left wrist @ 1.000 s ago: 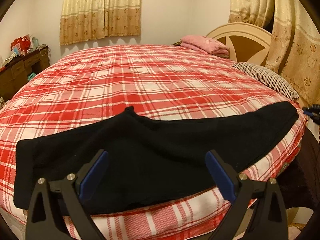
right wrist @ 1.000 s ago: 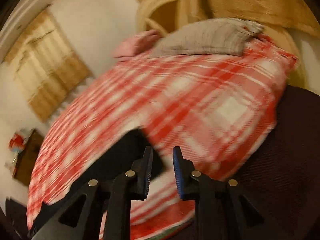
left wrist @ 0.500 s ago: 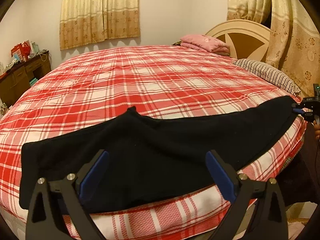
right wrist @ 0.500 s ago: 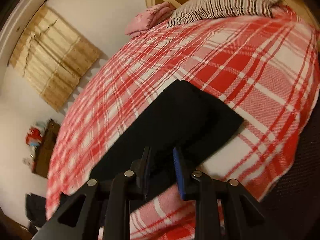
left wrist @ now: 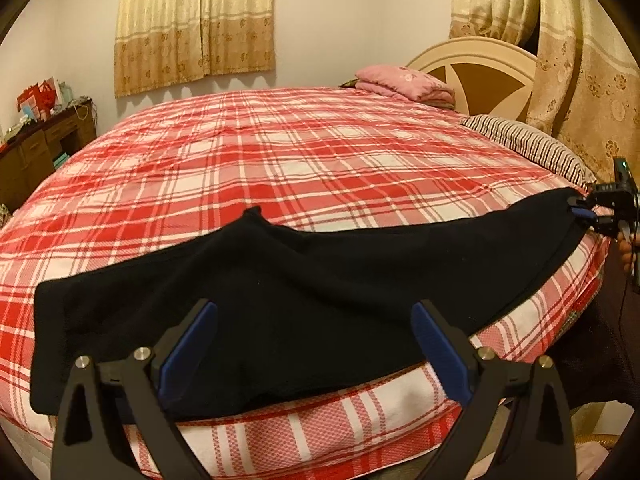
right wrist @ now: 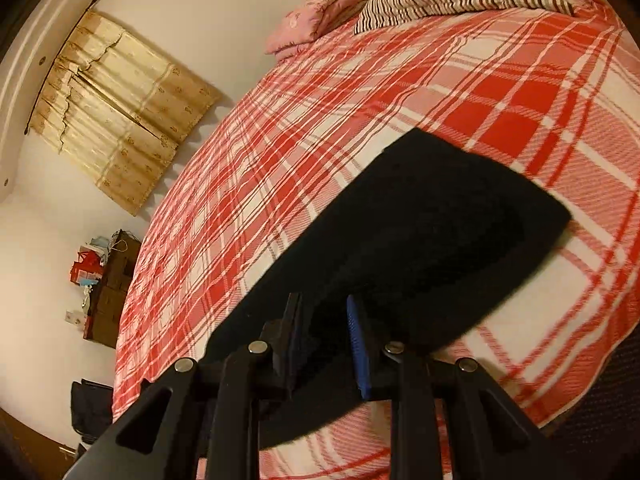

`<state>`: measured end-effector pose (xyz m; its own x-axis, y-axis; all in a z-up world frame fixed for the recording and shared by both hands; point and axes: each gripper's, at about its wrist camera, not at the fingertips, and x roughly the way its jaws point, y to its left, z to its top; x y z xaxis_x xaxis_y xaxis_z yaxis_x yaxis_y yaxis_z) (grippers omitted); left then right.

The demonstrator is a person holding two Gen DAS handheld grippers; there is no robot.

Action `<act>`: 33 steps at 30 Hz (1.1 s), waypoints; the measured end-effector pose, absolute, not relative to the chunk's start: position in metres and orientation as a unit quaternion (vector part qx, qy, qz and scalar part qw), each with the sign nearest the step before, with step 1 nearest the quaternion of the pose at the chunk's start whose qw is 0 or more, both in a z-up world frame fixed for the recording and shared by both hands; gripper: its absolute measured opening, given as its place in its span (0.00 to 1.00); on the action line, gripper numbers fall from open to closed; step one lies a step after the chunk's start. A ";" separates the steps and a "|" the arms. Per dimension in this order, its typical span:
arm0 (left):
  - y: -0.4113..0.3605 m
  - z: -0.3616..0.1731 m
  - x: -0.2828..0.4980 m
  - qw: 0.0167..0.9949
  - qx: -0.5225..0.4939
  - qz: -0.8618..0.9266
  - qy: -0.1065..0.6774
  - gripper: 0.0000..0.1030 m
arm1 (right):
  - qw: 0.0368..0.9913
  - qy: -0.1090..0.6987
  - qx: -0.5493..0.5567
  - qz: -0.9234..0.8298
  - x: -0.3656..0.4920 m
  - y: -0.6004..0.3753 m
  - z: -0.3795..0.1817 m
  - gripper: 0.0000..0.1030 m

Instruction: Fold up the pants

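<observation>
We note a plaid bedspread [left wrist: 280, 168], far pink blanket [left wrist: 404, 82], striped pillow [left wrist: 524, 144] right, wooden dresser [left wrist: 36, 148] left.

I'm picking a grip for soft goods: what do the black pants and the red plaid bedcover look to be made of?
Black pants: likely a soft knit or fleece; matte, no sheen, drapes in smooth folds, weave too dark to read.
Red plaid bedcover: probably woven cotton; a fine textured weave shows at its near edge, and the finish is matte.
</observation>
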<state>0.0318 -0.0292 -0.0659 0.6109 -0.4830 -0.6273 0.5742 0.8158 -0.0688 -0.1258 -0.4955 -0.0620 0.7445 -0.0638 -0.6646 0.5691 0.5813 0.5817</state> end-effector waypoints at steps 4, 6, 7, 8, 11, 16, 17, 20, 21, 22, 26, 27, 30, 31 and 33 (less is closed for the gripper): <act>-0.030 -0.065 0.032 0.895 0.065 -0.297 0.328 0.97 | 0.863 0.294 0.372 -0.177 -0.114 -0.476 -0.024 0.00; -0.032 -0.065 0.031 0.893 0.064 -0.300 0.329 0.97 | 0.874 0.280 0.363 -0.161 -0.107 -0.470 -0.003 0.00; -0.033 -0.065 0.030 0.893 0.066 -0.302 0.328 0.97 | 0.879 0.278 0.354 -0.156 -0.102 -0.467 0.007 0.00; -0.034 -0.065 0.028 0.893 0.070 -0.303 0.326 0.97 | 0.883 0.282 0.342 -0.156 -0.098 -0.464 0.016 0.00; -0.036 -0.062 0.024 0.894 0.075 -0.309 0.317 0.97 | 0.885 0.281 0.336 -0.157 -0.101 -0.464 0.028 0.01; -0.052 -0.065 0.024 0.883 0.070 -0.333 0.323 0.97 | 0.854 0.278 0.402 -0.177 -0.138 -0.485 -0.002 0.02; -0.059 -0.064 0.024 0.880 0.072 -0.341 0.324 0.97 | 0.848 0.282 0.409 -0.185 -0.144 -0.488 -0.011 0.02; -0.091 -0.057 0.018 0.867 0.083 -0.380 0.312 0.97 | 0.835 0.279 0.438 -0.183 -0.164 -0.491 -0.035 0.02; -0.101 -0.055 0.017 0.864 0.088 -0.389 0.307 0.97 | 0.834 0.273 0.444 -0.181 -0.170 -0.491 -0.041 0.02; -0.115 -0.054 0.015 0.862 0.096 -0.397 0.301 0.97 | 0.835 0.263 0.450 -0.177 -0.176 -0.491 -0.045 0.02; -0.156 -0.068 0.028 0.862 0.100 -0.375 0.328 0.97 | 0.830 0.234 0.479 -0.162 -0.190 -0.499 -0.055 0.08; -0.163 -0.076 0.036 0.854 0.081 -0.373 0.354 0.97 | 0.826 0.226 0.491 -0.159 -0.194 -0.504 -0.058 0.16; -0.171 -0.094 0.047 0.835 0.050 -0.372 0.403 0.97 | 0.825 0.186 0.506 -0.170 -0.204 -0.513 -0.061 0.74; -0.175 -0.103 0.048 0.831 0.053 -0.363 0.419 0.97 | 0.827 0.188 0.502 -0.171 -0.204 -0.514 -0.060 0.74; -0.176 -0.108 0.043 0.835 0.066 -0.356 0.413 0.96 | 0.829 0.185 0.493 -0.187 -0.205 -0.517 -0.060 0.74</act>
